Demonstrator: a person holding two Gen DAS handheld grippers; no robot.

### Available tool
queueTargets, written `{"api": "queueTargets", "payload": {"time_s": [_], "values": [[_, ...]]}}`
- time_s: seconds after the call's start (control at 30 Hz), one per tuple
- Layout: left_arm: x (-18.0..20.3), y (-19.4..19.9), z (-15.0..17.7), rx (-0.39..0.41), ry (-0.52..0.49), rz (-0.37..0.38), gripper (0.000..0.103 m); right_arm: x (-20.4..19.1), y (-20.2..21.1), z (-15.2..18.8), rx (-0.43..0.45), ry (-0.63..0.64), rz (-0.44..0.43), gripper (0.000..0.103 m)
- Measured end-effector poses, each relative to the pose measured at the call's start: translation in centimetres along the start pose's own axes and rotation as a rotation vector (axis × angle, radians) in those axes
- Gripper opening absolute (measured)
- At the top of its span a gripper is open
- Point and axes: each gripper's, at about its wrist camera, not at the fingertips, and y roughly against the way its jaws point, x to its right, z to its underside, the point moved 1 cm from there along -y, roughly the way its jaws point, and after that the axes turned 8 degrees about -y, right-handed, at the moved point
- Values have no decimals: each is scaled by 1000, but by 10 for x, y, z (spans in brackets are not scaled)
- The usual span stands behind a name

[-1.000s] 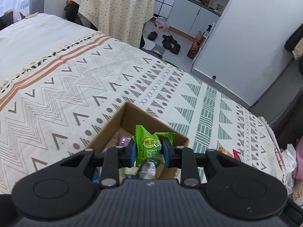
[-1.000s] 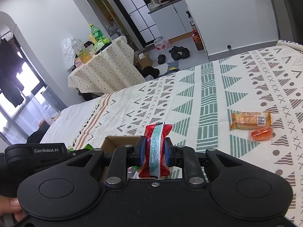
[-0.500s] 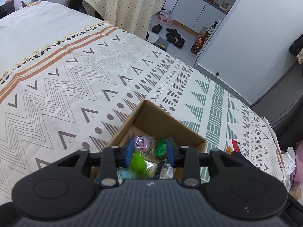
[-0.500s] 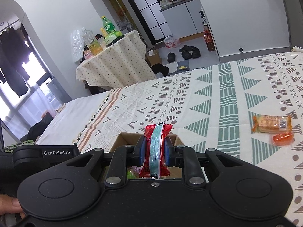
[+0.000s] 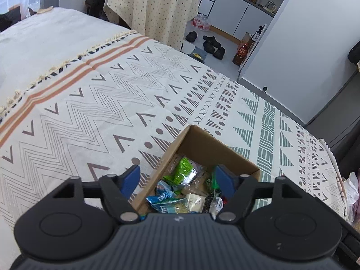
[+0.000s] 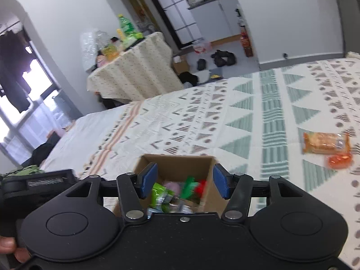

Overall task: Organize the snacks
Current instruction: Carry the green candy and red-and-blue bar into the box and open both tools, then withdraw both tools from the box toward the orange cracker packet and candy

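An open cardboard box (image 5: 209, 144) (image 6: 177, 164) sits on the patterned bedspread and holds several snack packets. A green packet (image 5: 182, 171) lies on top of the pile, and in the right wrist view a red packet (image 6: 200, 187) shows, blurred, inside the box. My left gripper (image 5: 176, 180) hangs open just above the box with nothing between its blue pads. My right gripper (image 6: 183, 183) is open over the same box and holds nothing. An orange cracker packet (image 6: 324, 142) and a small orange packet (image 6: 338, 160) lie on the bedspread to the right.
The bedspread (image 5: 101, 103) stretches far to the left and behind the box. A cloth-covered table (image 6: 132, 74) with bottles stands beyond the bed. Shoes (image 5: 211, 45) lie on the floor near white cabinets. A hand (image 6: 11, 249) grips the left gripper's handle at the lower left.
The left gripper opened and its green packet dropped into the box. The right gripper then opened and released its red packet into the box. Both grippers moved closer over the box.
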Motion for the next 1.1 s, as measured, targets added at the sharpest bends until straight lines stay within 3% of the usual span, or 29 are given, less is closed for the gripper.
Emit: {"api": "queueTargets", "payload": {"time_s": [0.13, 0.2, 0.33, 0.5, 1.1], "values": [[5, 5, 1, 5, -14, -2, 83, 12, 9, -1, -2, -17, 40, 66], [9, 7, 2, 6, -22, -6, 83, 17, 17, -4, 8, -30, 47, 76], [19, 9, 5, 4, -36, -13, 84, 25, 28, -9, 23, -37, 50, 83], [34, 12, 8, 9, -62, -6, 84, 33, 36, -9, 18, -22, 68, 103], [108, 0, 30, 3, -161, 13, 85, 101, 62, -19, 63, -89, 283, 103]]}}
